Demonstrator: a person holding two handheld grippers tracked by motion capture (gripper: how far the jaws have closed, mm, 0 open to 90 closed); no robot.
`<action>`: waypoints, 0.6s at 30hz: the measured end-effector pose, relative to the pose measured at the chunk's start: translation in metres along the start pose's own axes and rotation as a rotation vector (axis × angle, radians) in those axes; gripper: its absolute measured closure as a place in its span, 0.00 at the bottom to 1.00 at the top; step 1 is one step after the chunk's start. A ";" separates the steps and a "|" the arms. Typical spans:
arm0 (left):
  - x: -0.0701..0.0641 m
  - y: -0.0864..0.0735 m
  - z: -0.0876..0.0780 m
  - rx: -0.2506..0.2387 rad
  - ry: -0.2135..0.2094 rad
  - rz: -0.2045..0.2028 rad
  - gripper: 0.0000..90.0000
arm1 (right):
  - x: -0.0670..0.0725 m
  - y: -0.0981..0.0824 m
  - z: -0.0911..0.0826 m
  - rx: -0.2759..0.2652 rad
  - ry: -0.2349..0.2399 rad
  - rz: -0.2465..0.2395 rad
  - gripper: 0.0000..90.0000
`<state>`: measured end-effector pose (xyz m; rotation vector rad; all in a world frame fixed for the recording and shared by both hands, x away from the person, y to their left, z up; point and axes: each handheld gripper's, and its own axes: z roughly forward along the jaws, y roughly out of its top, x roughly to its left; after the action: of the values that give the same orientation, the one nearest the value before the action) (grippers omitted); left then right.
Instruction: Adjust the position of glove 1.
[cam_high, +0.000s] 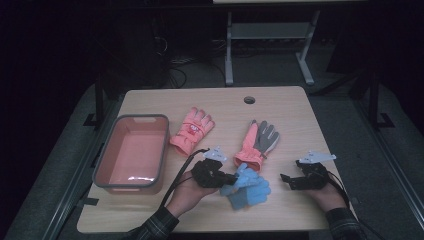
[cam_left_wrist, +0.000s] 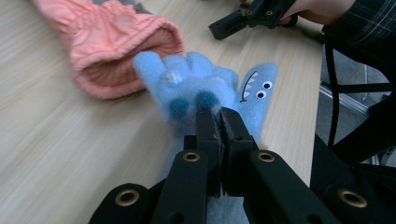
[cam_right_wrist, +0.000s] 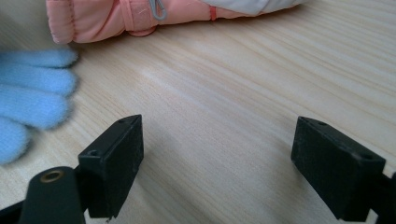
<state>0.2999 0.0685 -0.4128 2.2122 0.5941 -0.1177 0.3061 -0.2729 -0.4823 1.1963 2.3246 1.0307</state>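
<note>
Pinching the blue knit gloves between clenched jaws, the left gripper holds them on the wooden table, apparently touching the salmon ski glove's cuff. The right gripper rests nearby, jaws spread.

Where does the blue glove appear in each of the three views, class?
High view: blue glove at bottom centre, by the left gripper.
Left gripper view: centre, pinched in the jaws.
Right gripper view: fingers at the left edge.
Shared landmark: the orange-and-grey glove's cuff just beyond it.
</note>
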 end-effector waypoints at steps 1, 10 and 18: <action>-0.001 0.000 0.003 0.000 0.000 -0.001 0.98 | 0.000 0.000 0.000 0.000 0.000 -0.001 0.19; -0.010 0.005 0.023 0.011 0.006 0.003 0.97 | 0.000 0.000 0.000 0.000 0.000 -0.001 0.19; -0.012 0.003 0.041 0.037 0.019 0.009 0.97 | 0.000 0.000 0.000 0.000 0.000 -0.001 0.19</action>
<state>0.2954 0.0313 -0.4341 2.2538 0.5973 -0.1040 0.3062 -0.2729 -0.4823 1.1954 2.3248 1.0308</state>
